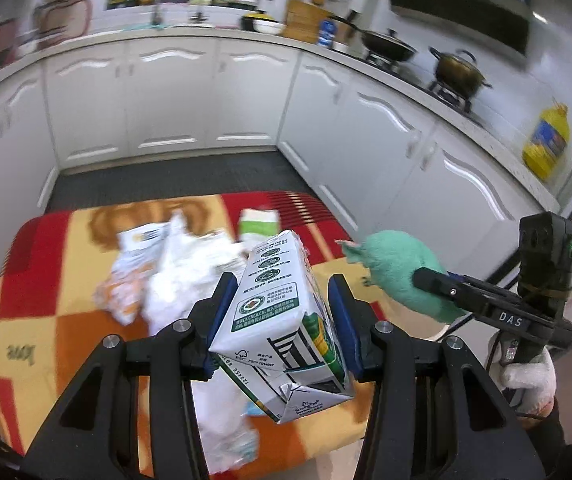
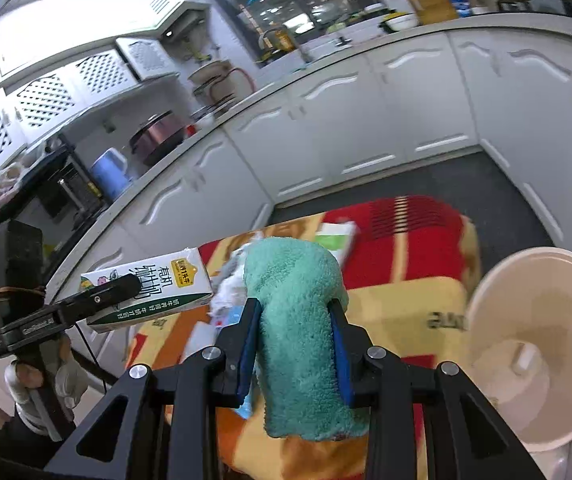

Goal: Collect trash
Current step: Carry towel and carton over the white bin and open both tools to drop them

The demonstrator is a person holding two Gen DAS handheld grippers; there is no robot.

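My left gripper (image 1: 282, 292) is shut on a white and green milk carton (image 1: 282, 320) and holds it above the table; the carton also shows in the right wrist view (image 2: 154, 292). My right gripper (image 2: 295, 316) is shut on a green terry cloth (image 2: 301, 328), which also shows at the right of the left wrist view (image 1: 401, 272). Crumpled white paper and wrappers (image 1: 182, 276) lie on the red and yellow blanket (image 1: 58, 280) covering the table. A second small green and white carton (image 1: 260, 224) lies at the blanket's far edge.
A cream plastic bin (image 2: 541, 344) stands open at the table's right side. White kitchen cabinets (image 1: 174, 100) run around the dark floor (image 1: 174, 180). A wok (image 1: 385, 46), a pot (image 1: 457, 72) and a yellow oil bottle (image 1: 547, 144) sit on the right counter.
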